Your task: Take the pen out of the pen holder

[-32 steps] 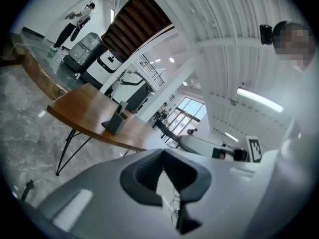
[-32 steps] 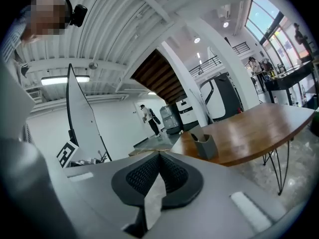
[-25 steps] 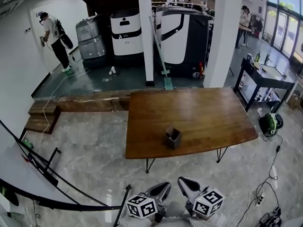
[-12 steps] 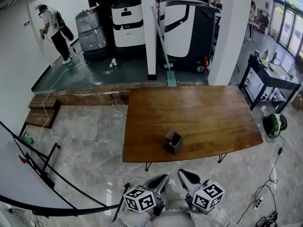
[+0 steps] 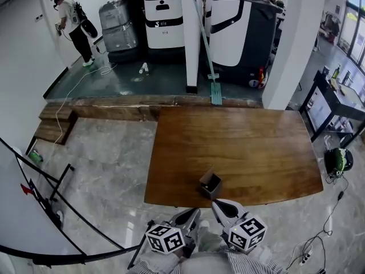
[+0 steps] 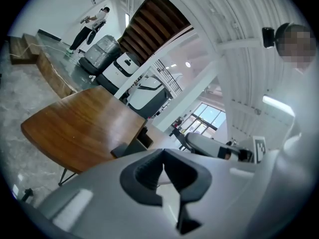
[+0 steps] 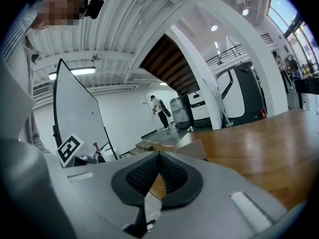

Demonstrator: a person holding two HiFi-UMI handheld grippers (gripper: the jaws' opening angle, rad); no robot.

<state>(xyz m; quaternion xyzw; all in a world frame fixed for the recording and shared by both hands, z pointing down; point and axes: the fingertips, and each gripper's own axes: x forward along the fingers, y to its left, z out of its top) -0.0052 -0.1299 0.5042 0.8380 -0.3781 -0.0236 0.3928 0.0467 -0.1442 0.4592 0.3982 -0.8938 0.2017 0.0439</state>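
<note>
Small dark square pen holder [image 5: 209, 184], open-topped, near table [image 5: 256, 147] edge; any writing too small to read. Left tongs [image 5: 195, 212], right tongs [image 5: 218, 204] pinched together, empty.

Brown wooden table [image 5: 251, 147], one small dark pen holder [image 5: 209, 185] upright near its front edge.

The pen holder [image 5: 209, 184] stood by itself near the near edge of the wooden table [image 5: 256, 141], with bare wood to its left, right and far side and open air above. The left gripper [image 5: 195, 213] and right gripper [image 5: 217, 205], jaws together, hung just short of that edge. A whiteboard [image 5: 17, 210] stood well off to the left.
</note>
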